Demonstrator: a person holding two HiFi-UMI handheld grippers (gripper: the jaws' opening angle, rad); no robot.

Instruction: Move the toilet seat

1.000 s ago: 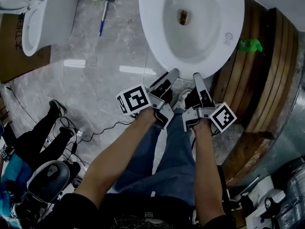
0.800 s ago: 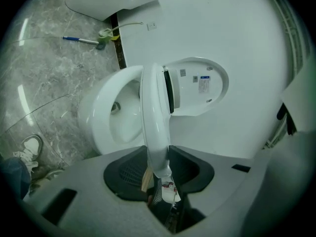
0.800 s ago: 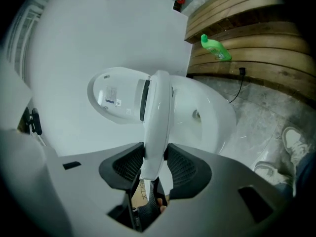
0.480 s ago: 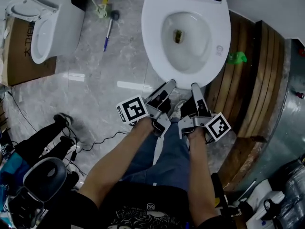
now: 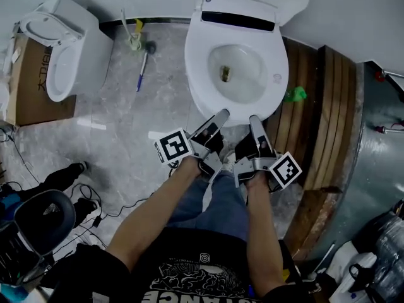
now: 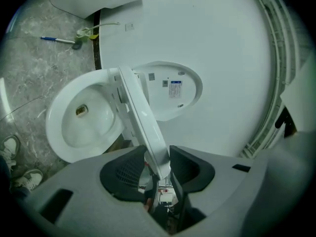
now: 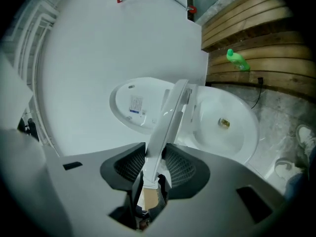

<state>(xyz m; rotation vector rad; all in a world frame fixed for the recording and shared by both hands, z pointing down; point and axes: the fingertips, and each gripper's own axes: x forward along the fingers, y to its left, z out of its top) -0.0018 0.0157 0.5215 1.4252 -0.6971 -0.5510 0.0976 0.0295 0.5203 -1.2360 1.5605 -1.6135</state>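
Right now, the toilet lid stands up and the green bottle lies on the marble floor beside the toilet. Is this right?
No. The green bottle lies on the wooden boards beside the toilet, not on the marble floor; the head view shows it. The toilet lid does stand up.

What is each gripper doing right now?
Left gripper: closed on the toilet seat.
Right gripper: jaws closing on the same seat's edge, pads touching.

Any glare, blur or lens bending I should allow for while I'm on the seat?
Left gripper view: heavy fisheye with dark corners and bowed lines towards the rim; the seat is sharp. Right gripper view: same bending and dark corners, with a soft sheen on the seat. Head view: even light, sharp, with small glare patches on the floor.
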